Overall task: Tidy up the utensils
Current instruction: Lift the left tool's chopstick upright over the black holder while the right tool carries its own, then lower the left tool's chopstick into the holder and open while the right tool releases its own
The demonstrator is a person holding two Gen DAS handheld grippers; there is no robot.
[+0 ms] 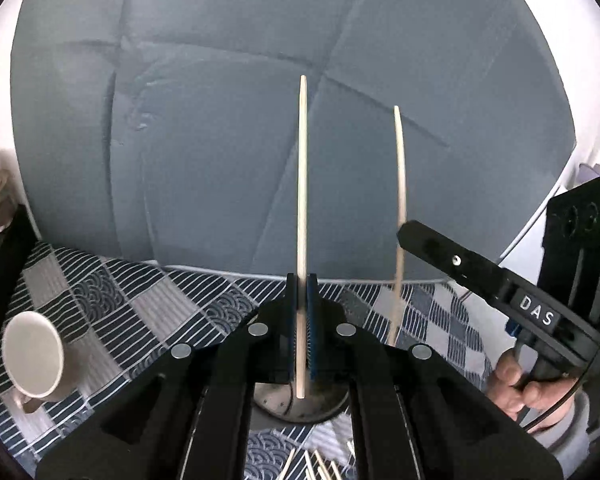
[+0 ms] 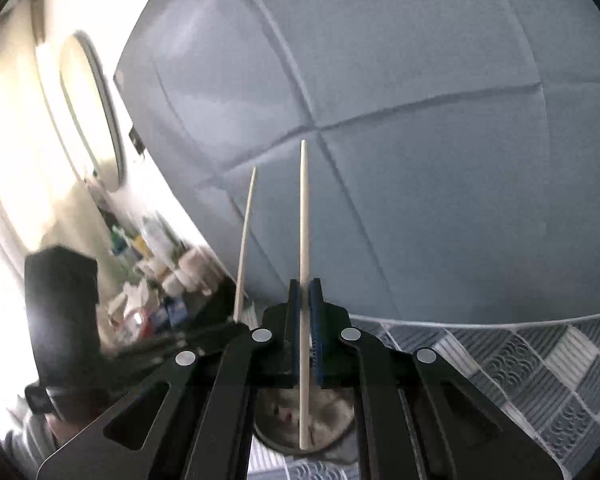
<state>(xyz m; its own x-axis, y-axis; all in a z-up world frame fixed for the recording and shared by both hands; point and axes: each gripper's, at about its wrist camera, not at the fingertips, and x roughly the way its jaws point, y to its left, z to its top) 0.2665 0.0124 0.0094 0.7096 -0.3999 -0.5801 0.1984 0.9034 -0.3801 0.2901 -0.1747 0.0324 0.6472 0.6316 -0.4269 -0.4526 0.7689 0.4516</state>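
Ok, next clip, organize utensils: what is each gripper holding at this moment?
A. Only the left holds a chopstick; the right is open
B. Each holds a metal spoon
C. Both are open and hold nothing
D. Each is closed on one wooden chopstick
D: the left gripper is shut on one wooden chopstick standing up between its blue pads, and the right gripper clamps its own chopstick the same way.

Left-side window glare, motion blur
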